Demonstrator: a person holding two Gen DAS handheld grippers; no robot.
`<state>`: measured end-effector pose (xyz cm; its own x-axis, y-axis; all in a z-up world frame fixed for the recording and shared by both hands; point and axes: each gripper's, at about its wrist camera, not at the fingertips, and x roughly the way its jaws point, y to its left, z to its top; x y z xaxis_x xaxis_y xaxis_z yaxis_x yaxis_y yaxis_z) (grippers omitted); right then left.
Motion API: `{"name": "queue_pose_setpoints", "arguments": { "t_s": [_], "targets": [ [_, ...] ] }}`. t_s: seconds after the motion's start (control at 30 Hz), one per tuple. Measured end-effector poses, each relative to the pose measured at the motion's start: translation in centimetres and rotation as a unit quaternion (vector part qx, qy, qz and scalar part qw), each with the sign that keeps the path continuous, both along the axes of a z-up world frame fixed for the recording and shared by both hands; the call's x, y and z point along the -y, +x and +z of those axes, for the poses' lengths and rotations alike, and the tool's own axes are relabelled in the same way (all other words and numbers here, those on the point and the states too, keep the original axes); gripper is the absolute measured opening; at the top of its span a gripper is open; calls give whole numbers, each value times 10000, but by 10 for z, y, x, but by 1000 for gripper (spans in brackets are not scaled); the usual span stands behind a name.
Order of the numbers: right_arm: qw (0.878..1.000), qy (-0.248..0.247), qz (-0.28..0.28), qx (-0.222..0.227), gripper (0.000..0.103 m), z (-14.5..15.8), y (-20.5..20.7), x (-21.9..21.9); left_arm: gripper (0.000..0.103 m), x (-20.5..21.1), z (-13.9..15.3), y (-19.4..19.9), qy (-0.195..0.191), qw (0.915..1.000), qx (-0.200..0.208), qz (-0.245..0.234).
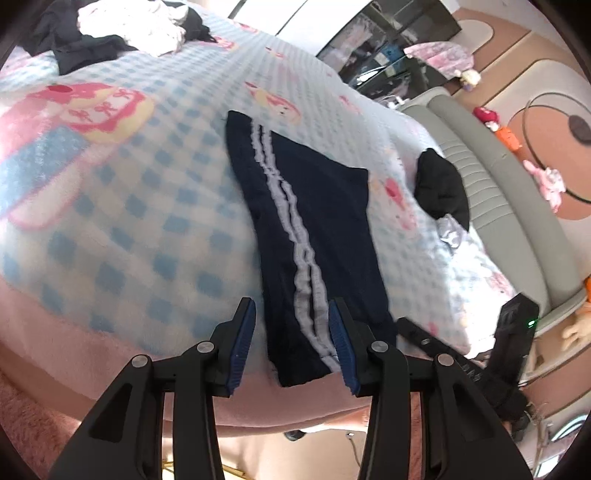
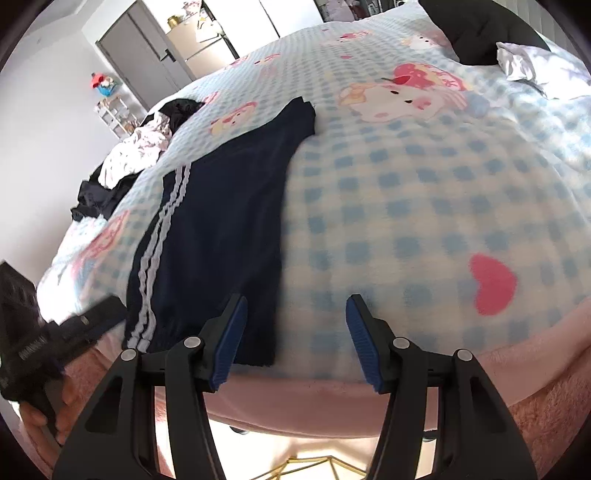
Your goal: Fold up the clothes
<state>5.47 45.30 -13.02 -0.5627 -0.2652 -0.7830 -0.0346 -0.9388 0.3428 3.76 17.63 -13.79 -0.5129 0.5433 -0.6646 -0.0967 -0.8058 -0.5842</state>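
Observation:
Dark navy trousers [image 1: 314, 221] with two white side stripes lie flat and lengthwise on the blue-checked blanket [image 1: 147, 206], their hem at the near bed edge. My left gripper [image 1: 291, 317] hovers over that hem with its jaws apart; the striped edge shows between the blue pads, and nothing is gripped. In the right wrist view the trousers [image 2: 221, 229] lie left of centre. My right gripper [image 2: 297, 314] stands open over the blanket [image 2: 406, 221], its left finger [image 2: 231, 332] above the plain edge of the trousers. Each gripper shows at the edge of the other's view.
A heap of white and black clothes [image 1: 122, 33] sits at the far side of the bed, also in the right wrist view as a clothes heap [image 2: 125, 166]. A black item [image 1: 441, 188] lies near the grey headboard [image 1: 498, 177]. A pink bed skirt [image 2: 314, 398] hangs below the edge.

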Motion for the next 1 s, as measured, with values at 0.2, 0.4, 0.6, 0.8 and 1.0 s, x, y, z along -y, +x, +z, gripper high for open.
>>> {"name": "queue_pose_setpoints", "arguments": {
  "t_s": [0.2, 0.4, 0.6, 0.8, 1.0],
  "targets": [
    [9993, -83, 347, 72, 57, -6, 0, 14, 43, -24, -15, 0, -663, 9965, 390, -338],
    [9986, 306, 319, 281, 55, -13, 0, 18, 44, -13, -13, 3, -844, 9951, 494, -158],
    [9999, -53, 141, 29, 57, 3, 6, 4, 44, 3, 9, -7, -441, 9988, 135, -158],
    [9989, 299, 329, -113, 58, 21, -35, 13, 44, 4, 16, -63, -488, 9983, 48, -318],
    [9932, 1007, 592, 19, 58, 9, -95, 34, 44, -16, -1, -98, -1320, 9902, 199, -417]
  ]
}}
